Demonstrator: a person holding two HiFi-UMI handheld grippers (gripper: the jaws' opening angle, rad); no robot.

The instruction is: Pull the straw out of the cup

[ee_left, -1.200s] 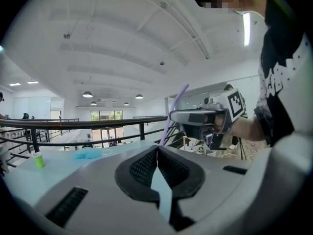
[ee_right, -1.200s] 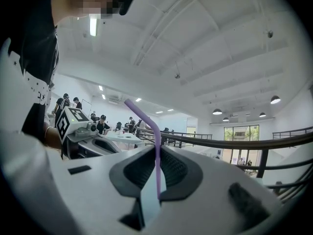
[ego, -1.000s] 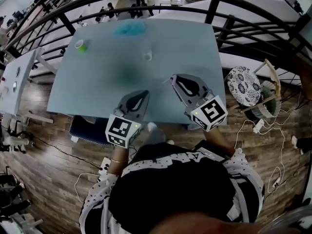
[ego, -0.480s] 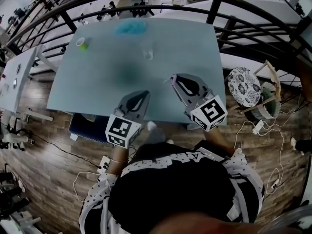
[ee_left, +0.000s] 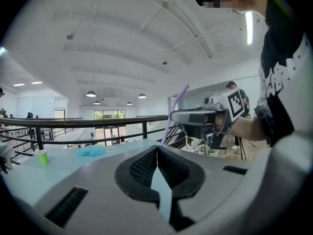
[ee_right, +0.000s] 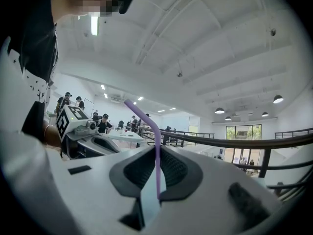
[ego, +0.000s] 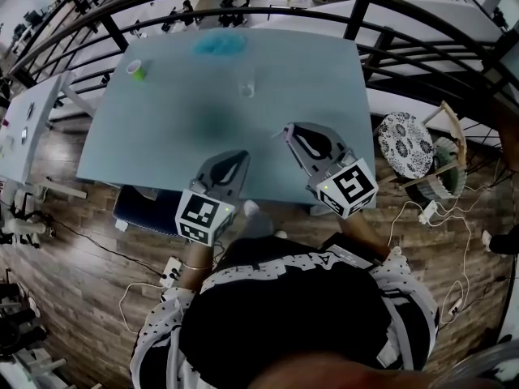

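A purple bent straw [ee_right: 156, 153] stands upright between the jaws of my right gripper [ee_right: 156, 151], which is shut on it. From the left gripper view the same straw [ee_left: 179, 101] rises above the right gripper [ee_left: 172, 116]. The clear cup [ego: 245, 91] stands alone at the far middle of the pale blue table [ego: 162, 136], well beyond both grippers. My right gripper [ego: 286, 129] hovers over the table's near right part. My left gripper [ego: 241, 154] is beside it near the front edge, jaws closed together with nothing in them [ee_left: 157, 149].
A small green cup [ego: 135, 73] stands at the table's far left corner and a blue cloth [ego: 217, 47] lies at its far edge. A black railing [ego: 389, 39] curves behind and to the right. A patterned stool [ego: 405, 143] stands right of the table.
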